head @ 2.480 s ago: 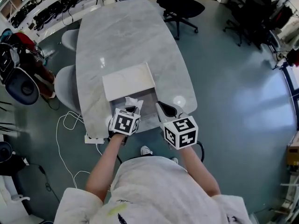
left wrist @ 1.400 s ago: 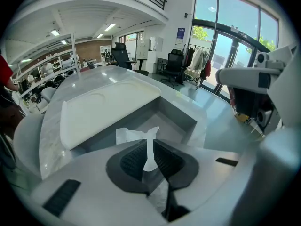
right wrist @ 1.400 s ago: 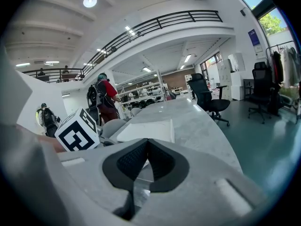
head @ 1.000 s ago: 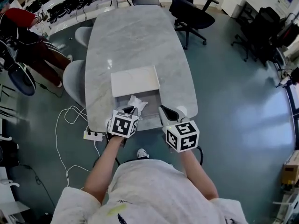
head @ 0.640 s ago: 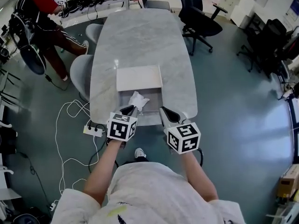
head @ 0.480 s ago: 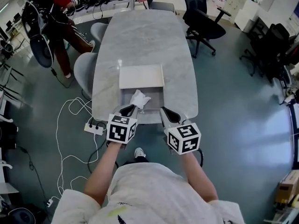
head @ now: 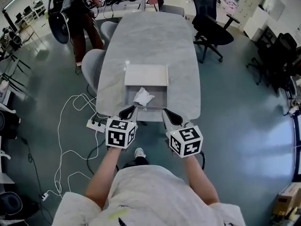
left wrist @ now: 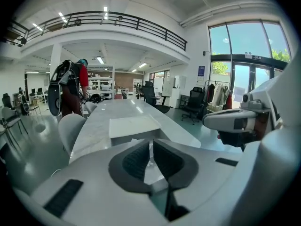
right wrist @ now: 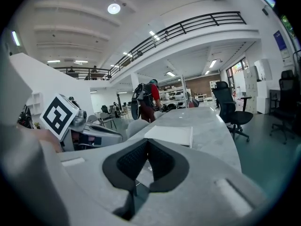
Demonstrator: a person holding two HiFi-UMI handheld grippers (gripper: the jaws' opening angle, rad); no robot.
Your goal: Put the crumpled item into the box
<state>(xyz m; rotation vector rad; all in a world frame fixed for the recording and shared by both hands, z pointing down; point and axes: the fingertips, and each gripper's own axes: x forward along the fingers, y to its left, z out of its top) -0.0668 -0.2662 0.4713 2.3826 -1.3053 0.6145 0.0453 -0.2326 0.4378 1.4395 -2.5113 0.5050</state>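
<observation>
An open white box (head: 128,96) stands near the near end of the grey marble table (head: 155,36), its lid (head: 146,74) folded back on the far side. A crumpled white paper (head: 142,97) lies inside the box, untouched. My left gripper (head: 127,110) hangs off the table's near edge, just short of the box; its jaws stand almost together and hold nothing. My right gripper (head: 167,113) is level with it to the right, shut and empty. The left gripper view shows the lid (left wrist: 131,125) beyond the left gripper (left wrist: 151,147). The right gripper (right wrist: 147,145) faces the lid (right wrist: 171,134) too.
A person in a red top with a backpack (head: 75,6) stands by the table's far left corner. Grey chairs (head: 91,62) sit along the left side and a black office chair (head: 214,29) on the right. A power strip with cables (head: 94,124) lies on the floor below left.
The left gripper has let go of the crumpled paper, which now lies in the box. Both grippers have drawn back past the table's near edge. The person has walked nearer the table.
</observation>
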